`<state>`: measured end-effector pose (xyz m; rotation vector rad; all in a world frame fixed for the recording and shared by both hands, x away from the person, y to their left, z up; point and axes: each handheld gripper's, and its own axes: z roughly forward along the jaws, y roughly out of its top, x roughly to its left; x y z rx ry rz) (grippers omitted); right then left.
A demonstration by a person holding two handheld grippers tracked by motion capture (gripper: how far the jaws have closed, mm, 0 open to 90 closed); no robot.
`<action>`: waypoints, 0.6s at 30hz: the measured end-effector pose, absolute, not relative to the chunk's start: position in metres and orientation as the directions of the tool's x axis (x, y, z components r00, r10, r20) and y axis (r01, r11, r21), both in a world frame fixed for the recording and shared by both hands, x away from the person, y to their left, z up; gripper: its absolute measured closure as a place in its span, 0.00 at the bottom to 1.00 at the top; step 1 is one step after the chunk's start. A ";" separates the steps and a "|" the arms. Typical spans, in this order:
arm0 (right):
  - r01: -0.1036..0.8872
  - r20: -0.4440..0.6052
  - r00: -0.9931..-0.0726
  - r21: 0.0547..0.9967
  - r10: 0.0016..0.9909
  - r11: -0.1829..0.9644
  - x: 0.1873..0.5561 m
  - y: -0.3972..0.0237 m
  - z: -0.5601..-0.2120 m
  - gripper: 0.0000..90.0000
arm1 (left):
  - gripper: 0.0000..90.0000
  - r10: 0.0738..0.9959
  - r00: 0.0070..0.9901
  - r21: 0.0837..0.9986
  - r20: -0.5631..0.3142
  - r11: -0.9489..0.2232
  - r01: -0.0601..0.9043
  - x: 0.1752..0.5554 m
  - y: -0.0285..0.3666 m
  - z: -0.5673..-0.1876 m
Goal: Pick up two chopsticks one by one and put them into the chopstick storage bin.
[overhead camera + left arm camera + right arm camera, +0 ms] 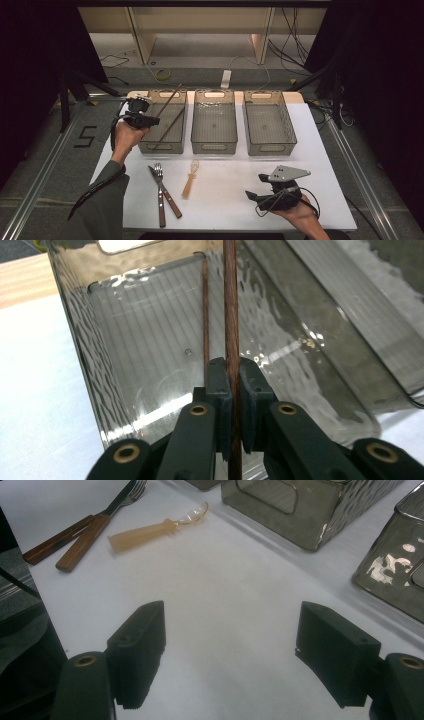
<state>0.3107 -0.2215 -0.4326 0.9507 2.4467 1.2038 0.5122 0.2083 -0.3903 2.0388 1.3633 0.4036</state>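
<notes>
My left gripper (153,120) (231,367) is shut on a dark wooden chopstick (173,97) (231,300), which slants up over the left grey bin (162,148) (100,365). A second chopstick (170,128) (205,315) lies slanted inside that bin. Near the table's front right, my right gripper (256,186) (232,617) hovers low over the white tabletop. It is open, with nothing between its jaws.
A middle bin (214,148) and a right bin (270,149) stand in a row with the left one at the back. A fork (159,172), a knife (170,197) and a tan-handled whisk (190,181) (150,529) lie at front left.
</notes>
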 end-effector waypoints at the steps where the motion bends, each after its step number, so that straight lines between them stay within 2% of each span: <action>1: 0.445 0.059 -0.755 0.777 0.653 0.445 0.310 -0.221 -0.433 0.32 | 0.94 0.906 0.410 0.660 -0.100 -0.248 0.709 0.513 0.209 -0.391; 18: 0.441 0.061 -0.767 0.773 0.638 0.456 0.310 -0.220 -0.433 0.32 | 0.94 0.908 0.413 0.635 -0.073 -0.277 0.721 0.525 0.207 -0.399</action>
